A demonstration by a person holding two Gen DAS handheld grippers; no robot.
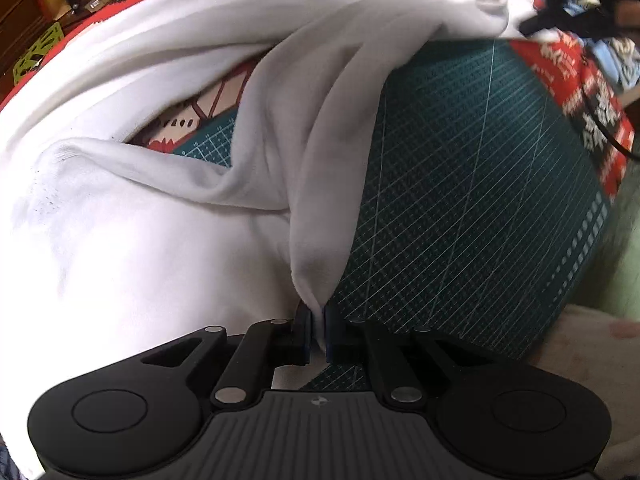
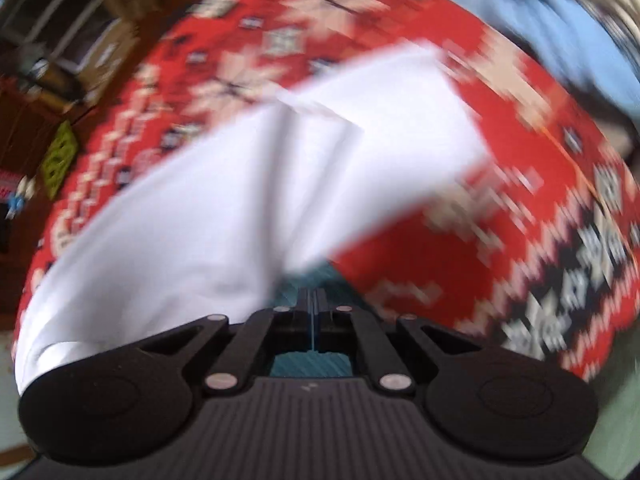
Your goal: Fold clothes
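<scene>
Nearest the lens in the left wrist view: the left gripper (image 1: pixel 318 322), closed on a pinched fold of one white garment (image 1: pixel 168 240), cloth squeezed between the two fingers. From that pinch, a rope of white fabric rising up and away, draping left in a large heap and stretching across the top of the view toward the far right corner, where something dark meets the cloth edge; too blurred to tell what. Beneath the cloth, one dark green cutting mat (image 1: pixel 472 184) with a pale grid, bare to the right of the gripper. Under the mat, a red patterned cloth (image 1: pixel 568 76) with white and black motifs covering the bench. In the right wrist view, heavily blurred: the right gripper (image 2: pixel 313 300), fingers drawn together with only a thin slit between, nothing visibly clamped. Just ahead of it the same white garment (image 2: pixel 248 184), spread left and forward over the red cloth (image 2: pixel 460 264). A sliver of green mat visible below the fingers. Pale blue fabric (image 2: pixel 532 24) at upper right. At upper left, brown furniture (image 2: pixel 60 32) and a yellow-green object (image 2: pixel 60 156), indistinct.
</scene>
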